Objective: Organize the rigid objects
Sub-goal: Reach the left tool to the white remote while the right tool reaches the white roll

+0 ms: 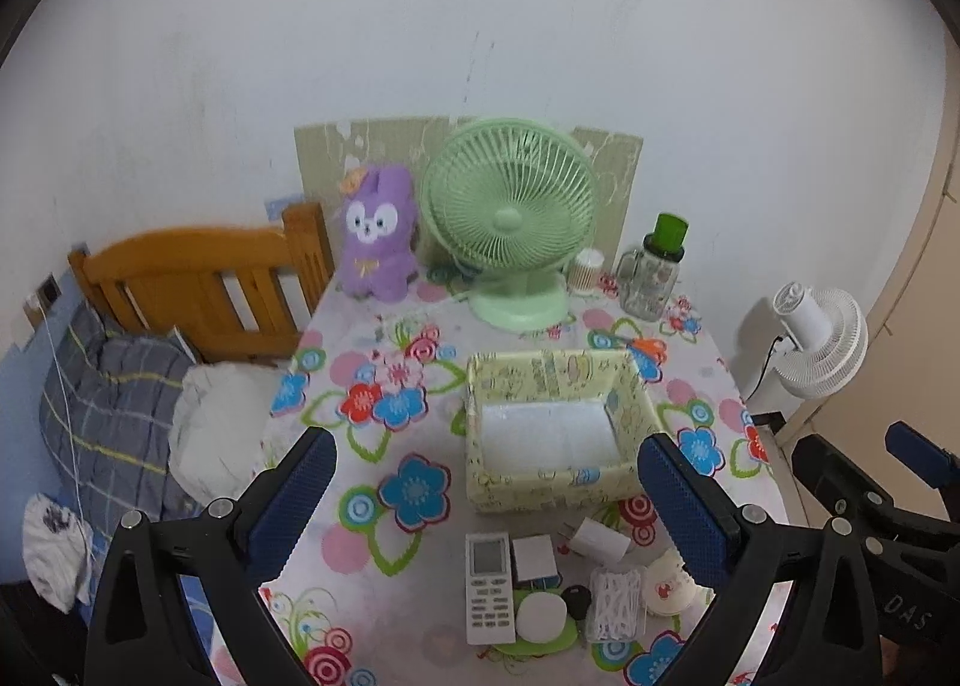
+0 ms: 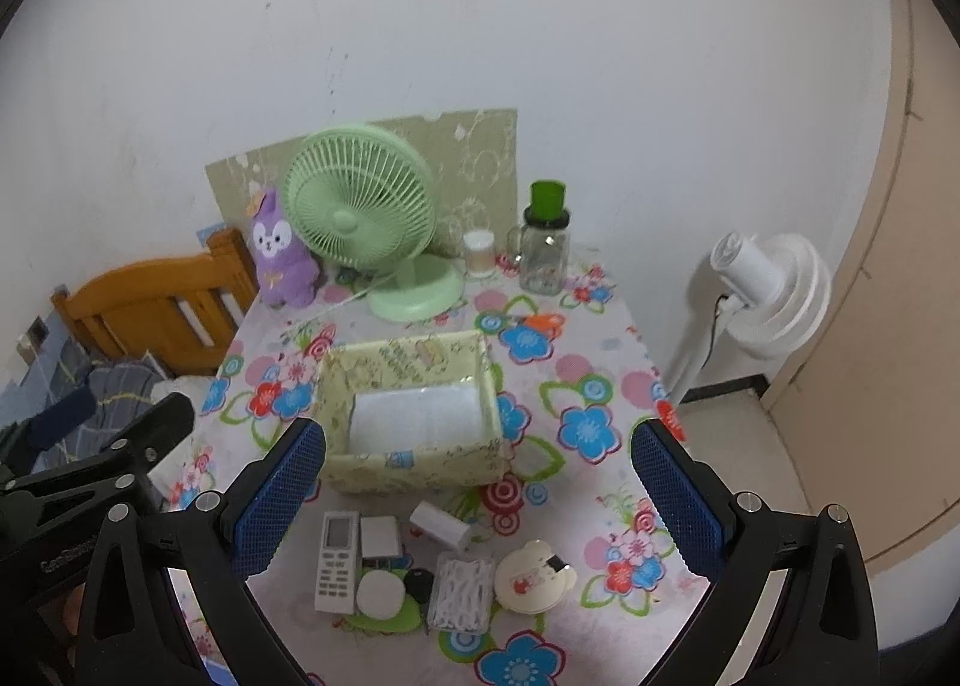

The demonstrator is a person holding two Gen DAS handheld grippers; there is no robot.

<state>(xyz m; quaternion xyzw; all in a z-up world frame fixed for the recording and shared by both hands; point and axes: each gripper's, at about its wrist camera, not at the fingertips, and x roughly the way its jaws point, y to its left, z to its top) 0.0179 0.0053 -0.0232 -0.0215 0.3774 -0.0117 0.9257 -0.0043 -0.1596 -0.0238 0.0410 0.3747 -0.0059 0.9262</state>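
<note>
A pale yellow patterned box [image 1: 555,482] [image 2: 414,467] with a white lining stands open in the middle of the flowered table. In front of it lie small items: a white remote [image 1: 489,587] [image 2: 337,560], a small white box [image 1: 534,560] [image 2: 380,537], a white charger [image 1: 597,539] [image 2: 439,524], a round white disc [image 1: 540,617] [image 2: 379,595], a clear case of cotton swabs [image 1: 612,602] [image 2: 461,593] and a bear-shaped compact [image 1: 666,587] [image 2: 534,575]. My left gripper [image 1: 486,512] and right gripper [image 2: 477,500] hover open and empty above these items.
At the back stand a green desk fan [image 1: 510,224] [image 2: 366,218], a purple plush toy [image 1: 378,236], a swab jar [image 2: 478,251] and a green-lidded glass jar [image 1: 654,272] [image 2: 545,242]. A bed lies left of the table [image 1: 360,554]. A white floor fan [image 2: 762,290] stands right.
</note>
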